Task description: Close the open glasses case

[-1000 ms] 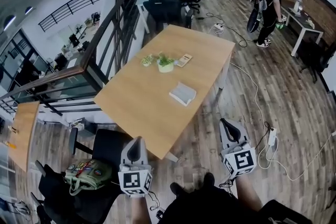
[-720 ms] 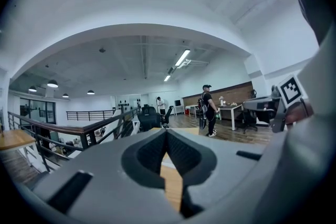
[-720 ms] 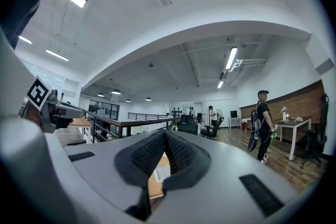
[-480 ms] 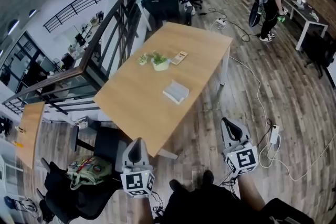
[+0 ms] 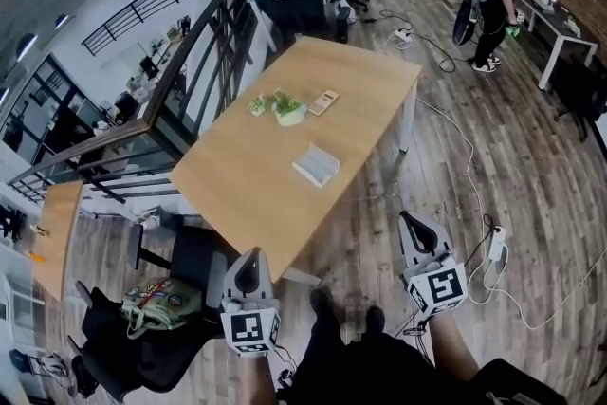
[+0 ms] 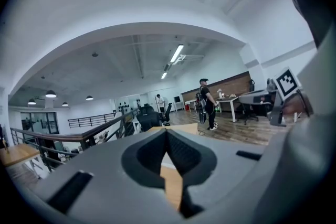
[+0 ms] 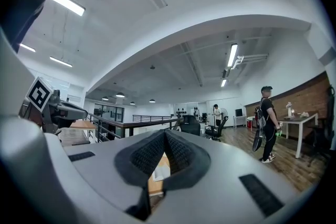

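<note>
Left gripper [image 5: 248, 265]: jaws together, tips meet, nothing between them. Right gripper [image 5: 412, 223]: same, fully closed and empty. Both are low and near the person's body, pointing roughly level toward the wooden table [image 5: 237, 194], short of its near corner. The glasses case [image 5: 317, 164] lies open on the tabletop, ahead of both grippers and between their two lines, a bit closer to the left one's side, well apart from both. It reads as a pale, flat, skewed rectangle. Its long axis looks roughly in line with the table's right-hand edge, running away from the grippers, but it's too small to tell which side the hinge is on or which way it opens. In the right gripper view a pale patch [image 7: 157, 168] shows on the wood through the gap under the closed tips, likely the case. A potted plant [image 5: 288, 108] and a small flat tan item [image 5: 324, 101] sit beyond the case. A black chair [image 5: 194, 263] with a green bag [image 5: 156, 303] is left of the left gripper, and a power strip [image 5: 491, 246] lies on the floor right of the right gripper.
</note>
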Demonstrator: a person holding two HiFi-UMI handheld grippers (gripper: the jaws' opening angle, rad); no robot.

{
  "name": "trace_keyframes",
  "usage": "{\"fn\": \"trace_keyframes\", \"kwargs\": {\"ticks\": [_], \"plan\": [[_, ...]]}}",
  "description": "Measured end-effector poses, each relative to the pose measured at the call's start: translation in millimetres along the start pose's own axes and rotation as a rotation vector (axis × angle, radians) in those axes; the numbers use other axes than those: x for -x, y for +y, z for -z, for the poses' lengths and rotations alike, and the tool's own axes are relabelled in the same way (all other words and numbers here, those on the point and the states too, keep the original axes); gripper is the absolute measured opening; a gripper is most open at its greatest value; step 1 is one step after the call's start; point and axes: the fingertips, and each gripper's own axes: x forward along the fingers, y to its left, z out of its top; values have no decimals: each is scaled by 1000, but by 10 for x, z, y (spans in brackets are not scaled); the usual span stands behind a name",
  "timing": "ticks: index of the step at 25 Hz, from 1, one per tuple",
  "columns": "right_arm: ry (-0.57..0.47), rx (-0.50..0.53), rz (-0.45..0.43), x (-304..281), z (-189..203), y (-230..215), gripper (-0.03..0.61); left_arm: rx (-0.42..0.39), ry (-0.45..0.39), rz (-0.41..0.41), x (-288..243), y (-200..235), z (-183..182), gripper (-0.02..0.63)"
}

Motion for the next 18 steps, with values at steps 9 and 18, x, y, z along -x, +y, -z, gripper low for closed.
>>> {"fn": "trace_keyframes", "kwargs": {"ticks": [9, 18], "plan": [[73, 2, 36, -470, 162, 16, 14, 69, -12, 16, -344, 311, 212, 0], [81, 55, 91, -1207, 79, 47, 14, 75, -57, 42, -1149, 1111, 158, 0]]}}
